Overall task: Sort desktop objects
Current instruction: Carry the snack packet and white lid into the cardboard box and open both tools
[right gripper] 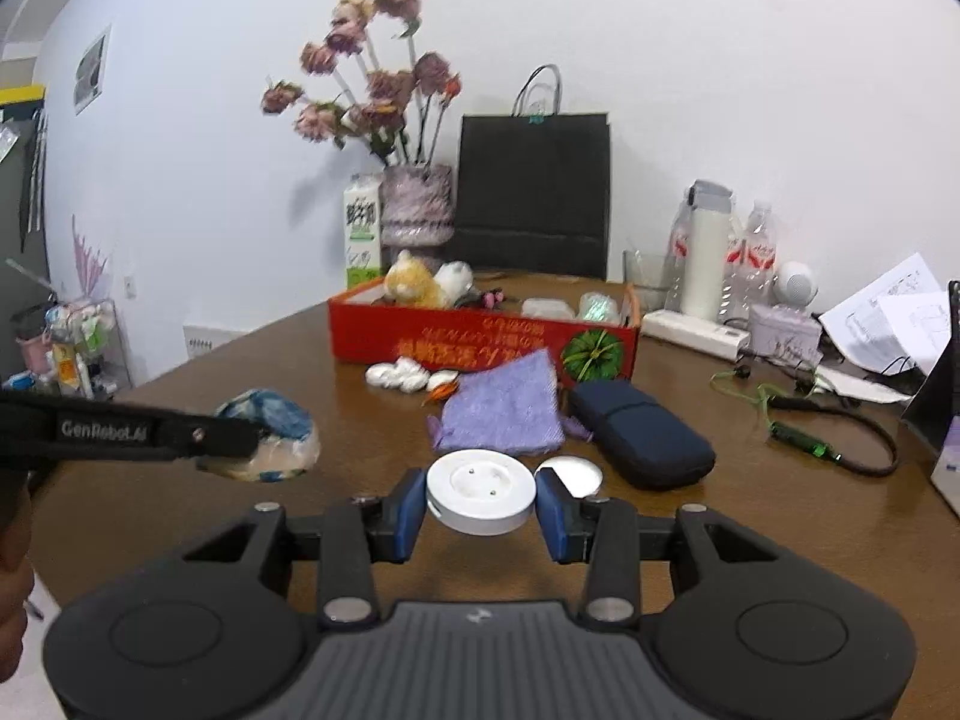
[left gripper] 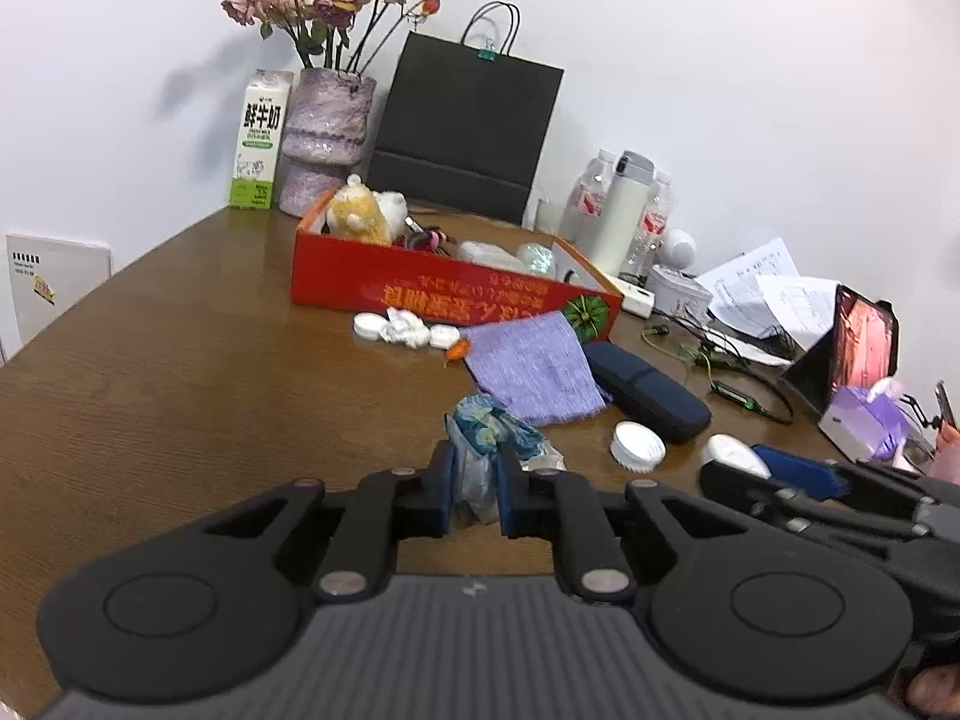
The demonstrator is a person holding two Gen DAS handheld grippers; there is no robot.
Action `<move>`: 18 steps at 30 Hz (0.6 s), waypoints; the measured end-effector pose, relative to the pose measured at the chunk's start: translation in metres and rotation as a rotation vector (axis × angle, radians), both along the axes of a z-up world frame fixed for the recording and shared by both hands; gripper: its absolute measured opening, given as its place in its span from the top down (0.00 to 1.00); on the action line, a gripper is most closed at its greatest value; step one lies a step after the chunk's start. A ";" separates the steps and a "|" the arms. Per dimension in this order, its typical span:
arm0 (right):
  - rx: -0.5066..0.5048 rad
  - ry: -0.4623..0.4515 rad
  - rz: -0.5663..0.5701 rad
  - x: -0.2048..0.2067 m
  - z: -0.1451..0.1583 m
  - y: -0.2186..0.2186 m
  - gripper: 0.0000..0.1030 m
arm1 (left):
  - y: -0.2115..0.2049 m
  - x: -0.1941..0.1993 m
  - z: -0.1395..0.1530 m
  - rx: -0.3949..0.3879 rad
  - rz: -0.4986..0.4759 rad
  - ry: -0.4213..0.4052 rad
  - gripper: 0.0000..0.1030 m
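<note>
1. Both grippers are loaded, so the step in hand looks like carrying picked items toward the red box (right gripper: 480, 339), which sits far across the brown wooden table (left gripper: 180, 372) and already holds plush toys and small white cases.
2. The left gripper (left gripper: 477, 489) is clenched on a crumpled plastic bag (left gripper: 480, 450), blue-printed and translucent; its blue pads pinch the bag's lower folds while the top bulges free above them.
3. The right gripper (right gripper: 480, 507) grasps a white puck (right gripper: 480, 498), a smooth, hard, round disc with a recessed centre and two small pins. It seems lifted clear of the table, to judge by the shadow under it.
4. Next move, as I judge it: bring each load over the box's near wall and release inside. The bag is soft and may cling to the pads; the puck is slick and held only at its rim, so it should stay level.
5. Still on the table near the box: a knitted purple cloth (right gripper: 501, 414), a dark blue oblong case (right gripper: 639, 435) to its right, a ribbed white cap (left gripper: 637, 447) and white lumps (left gripper: 402, 327) by the box wall.
</note>
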State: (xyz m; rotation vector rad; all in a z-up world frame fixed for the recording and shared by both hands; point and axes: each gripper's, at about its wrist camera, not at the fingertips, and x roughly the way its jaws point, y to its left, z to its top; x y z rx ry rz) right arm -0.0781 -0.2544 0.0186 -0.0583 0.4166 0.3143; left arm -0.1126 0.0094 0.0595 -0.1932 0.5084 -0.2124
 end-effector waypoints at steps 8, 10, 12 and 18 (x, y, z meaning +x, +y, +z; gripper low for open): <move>0.045 -0.039 0.008 0.074 0.045 -0.012 0.63 | 0.019 0.095 0.049 0.005 -0.015 -0.095 0.86; 0.041 -0.042 0.018 0.108 0.060 -0.011 0.63 | 0.024 0.136 0.062 0.006 -0.013 -0.085 0.85; 0.029 -0.007 0.049 0.154 0.070 -0.007 0.63 | 0.026 0.180 0.070 0.022 -0.068 -0.044 0.85; -0.026 0.221 0.015 0.310 0.058 0.007 0.63 | 0.012 0.316 0.038 0.229 -0.112 0.188 0.85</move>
